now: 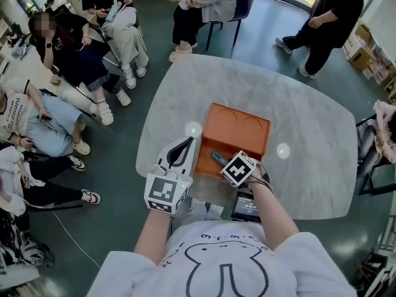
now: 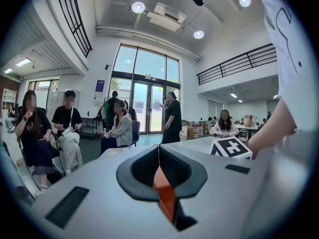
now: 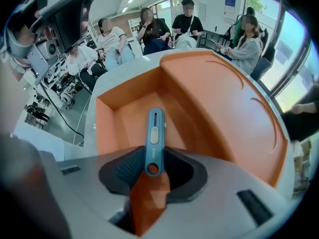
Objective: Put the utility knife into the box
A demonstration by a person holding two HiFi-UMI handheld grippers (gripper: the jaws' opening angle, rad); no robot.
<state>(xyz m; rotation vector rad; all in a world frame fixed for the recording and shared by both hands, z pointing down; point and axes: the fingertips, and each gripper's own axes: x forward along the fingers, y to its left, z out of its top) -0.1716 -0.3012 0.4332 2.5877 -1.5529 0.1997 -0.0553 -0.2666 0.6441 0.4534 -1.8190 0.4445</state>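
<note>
A blue utility knife (image 3: 154, 138) is clamped between the jaws of my right gripper (image 3: 153, 164), its slider end pointing forward over the inside of the orange box (image 3: 219, 98). In the head view the knife (image 1: 219, 158) hangs above the near edge of the box (image 1: 238, 125), with my right gripper (image 1: 225, 163) just behind it. My left gripper (image 1: 183, 146) hovers to the left of the box, shut with nothing in it. In the left gripper view its jaws (image 2: 159, 156) meet in a line and face out into the room.
The box sits on a round grey marble table (image 1: 309, 110). A black device (image 1: 250, 206) and a white packet (image 1: 207, 209) lie at the table's near edge. Several people sit on chairs left and behind; one stands at the back right.
</note>
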